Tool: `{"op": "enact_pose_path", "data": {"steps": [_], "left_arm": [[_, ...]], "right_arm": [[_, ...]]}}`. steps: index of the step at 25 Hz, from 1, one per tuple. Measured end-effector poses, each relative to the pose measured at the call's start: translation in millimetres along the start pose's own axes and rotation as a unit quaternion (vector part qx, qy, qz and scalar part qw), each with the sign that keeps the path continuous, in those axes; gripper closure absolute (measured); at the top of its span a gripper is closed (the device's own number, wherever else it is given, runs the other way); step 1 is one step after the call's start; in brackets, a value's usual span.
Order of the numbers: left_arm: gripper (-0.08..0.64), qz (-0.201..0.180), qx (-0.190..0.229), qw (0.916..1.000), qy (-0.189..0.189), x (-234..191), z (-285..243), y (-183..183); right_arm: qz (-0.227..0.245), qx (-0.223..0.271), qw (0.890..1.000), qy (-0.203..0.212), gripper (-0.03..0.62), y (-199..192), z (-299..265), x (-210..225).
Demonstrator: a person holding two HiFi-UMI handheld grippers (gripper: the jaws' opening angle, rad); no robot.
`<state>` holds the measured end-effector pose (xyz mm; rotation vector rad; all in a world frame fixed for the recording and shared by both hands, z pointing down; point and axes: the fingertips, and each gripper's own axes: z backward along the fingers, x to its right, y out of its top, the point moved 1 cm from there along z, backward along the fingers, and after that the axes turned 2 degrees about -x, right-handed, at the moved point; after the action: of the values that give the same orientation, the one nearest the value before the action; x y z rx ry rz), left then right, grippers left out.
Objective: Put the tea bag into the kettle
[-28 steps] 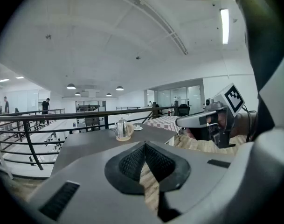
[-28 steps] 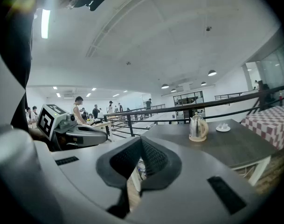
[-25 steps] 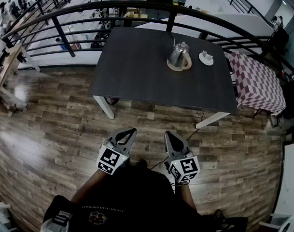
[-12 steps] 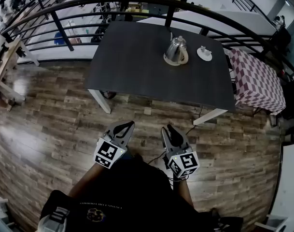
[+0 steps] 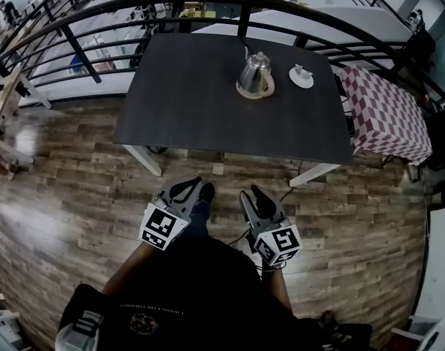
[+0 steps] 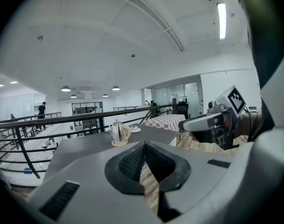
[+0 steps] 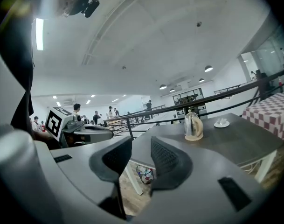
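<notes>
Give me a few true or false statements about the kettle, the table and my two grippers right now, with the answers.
1. The kettle stands on the dark table. True.
2. The left gripper holds something. False: its jaws are shut on nothing.
3. The right gripper is open and empty. True.
4. In the head view, the white saucer lies left of the kettle. False: it lies to the right.
5. Both grippers hang over the table. False: they are over the wooden floor, short of it.
</notes>
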<state>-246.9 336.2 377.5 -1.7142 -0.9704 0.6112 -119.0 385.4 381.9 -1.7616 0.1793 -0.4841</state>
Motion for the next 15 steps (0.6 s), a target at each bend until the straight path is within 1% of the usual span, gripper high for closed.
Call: {"op": "enact_pose_path", "data": {"steps": [4,7,11,15], "left_arm": [[0.554,-0.006,0.005,0.9999,-0.009,-17,-23,3],[0.554,-0.004,0.005,0.9999,-0.011,-34,-46,-1],[0.554,0.013,-0.005,0.9998,-0.011,-64,-86,-3],[0.554,0.021,-0.017,0.9994,-0.022,-88,-126,2]], "right_arm": [[0.000,0.009,1.000,-0.012,0.457,7,-17,18],[0.006,0.002,1.000,-0.016,0.458,3,-33,36],[0.007,-0.014,0.999,-0.031,0.457,7,-56,72],[0.005,-0.021,0.998,-0.056,0.459,21,-83,114]]}}
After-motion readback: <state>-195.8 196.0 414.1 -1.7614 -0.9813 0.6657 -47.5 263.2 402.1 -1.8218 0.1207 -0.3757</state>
